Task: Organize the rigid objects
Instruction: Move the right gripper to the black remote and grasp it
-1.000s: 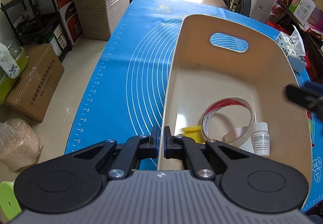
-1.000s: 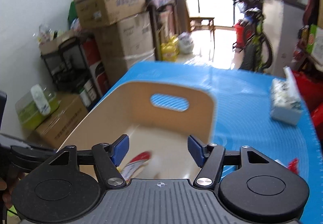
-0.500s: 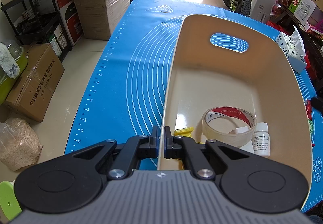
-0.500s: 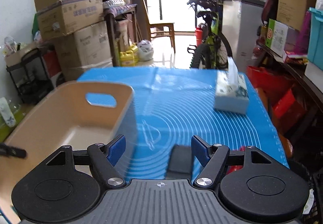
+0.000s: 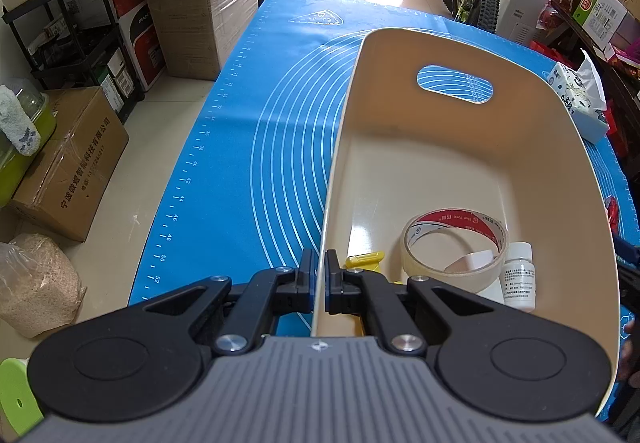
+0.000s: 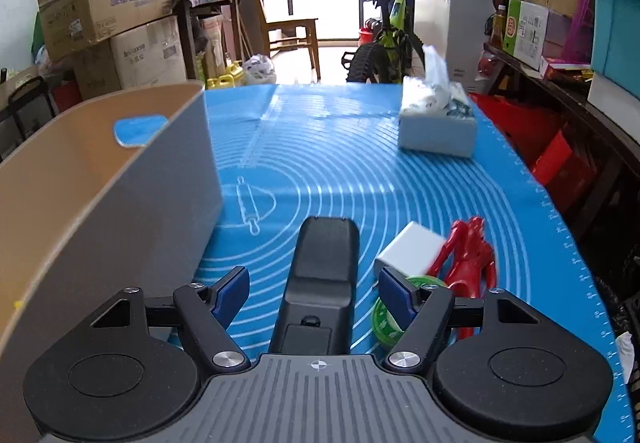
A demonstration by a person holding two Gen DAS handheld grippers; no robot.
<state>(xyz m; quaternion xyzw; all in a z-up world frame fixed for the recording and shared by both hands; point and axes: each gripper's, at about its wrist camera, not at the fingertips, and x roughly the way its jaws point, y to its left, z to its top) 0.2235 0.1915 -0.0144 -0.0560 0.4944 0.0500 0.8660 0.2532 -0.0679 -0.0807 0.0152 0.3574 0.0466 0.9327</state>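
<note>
Right wrist: spread fingers [image 6: 314, 293] straddle remote [image 6: 320, 275]; left fingers [image 5: 319, 275] pinch bin [image 5: 560, 131] wall.

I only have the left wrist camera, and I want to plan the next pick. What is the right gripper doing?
Observer: The right gripper is open and straddles a long black plastic remote control that lies on the blue silicone mat. Its fingers are clear of it.
Operator: Is anything else outside the beige plastic bin?
Observer: Yes, a white rectangular block lies beside a red plastic figure, to the right of the remote.
Operator: Is that all?
Observer: A green round object, probably a tape roll, lies partly hidden behind the gripper's right finger.
</note>
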